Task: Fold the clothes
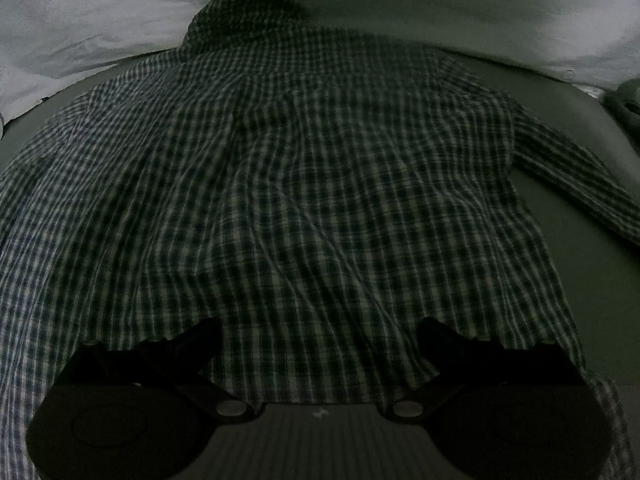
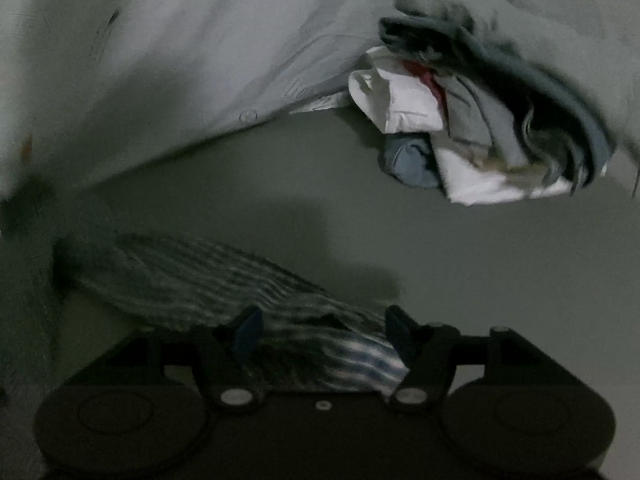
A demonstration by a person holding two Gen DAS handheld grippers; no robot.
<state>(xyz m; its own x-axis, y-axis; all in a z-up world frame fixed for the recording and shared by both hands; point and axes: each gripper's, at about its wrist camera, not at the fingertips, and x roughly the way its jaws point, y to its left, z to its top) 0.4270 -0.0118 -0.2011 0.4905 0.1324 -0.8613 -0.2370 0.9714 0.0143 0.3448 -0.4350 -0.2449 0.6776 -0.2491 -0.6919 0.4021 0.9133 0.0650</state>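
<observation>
A dark green and white checked shirt [image 1: 304, 184] lies spread flat on the grey-green surface [image 1: 568, 128], collar at the far end, one sleeve [image 1: 576, 184] stretched to the right. My left gripper [image 1: 320, 332] is open, its fingers wide apart over the shirt's near hem. In the right wrist view, my right gripper [image 2: 322, 328] is open with a checked sleeve [image 2: 208, 276] lying between its fingers; the cloth runs off to the left. The frame is blurred, so I cannot tell if the fingers touch the cloth.
A white quilt [image 1: 80, 32] borders the far side, and also shows in the right wrist view [image 2: 160, 60]. A pile of crumpled clothes [image 2: 480, 120], white, grey and dark, lies at the far right. Bare surface [image 2: 360, 220] lies between the pile and my right gripper.
</observation>
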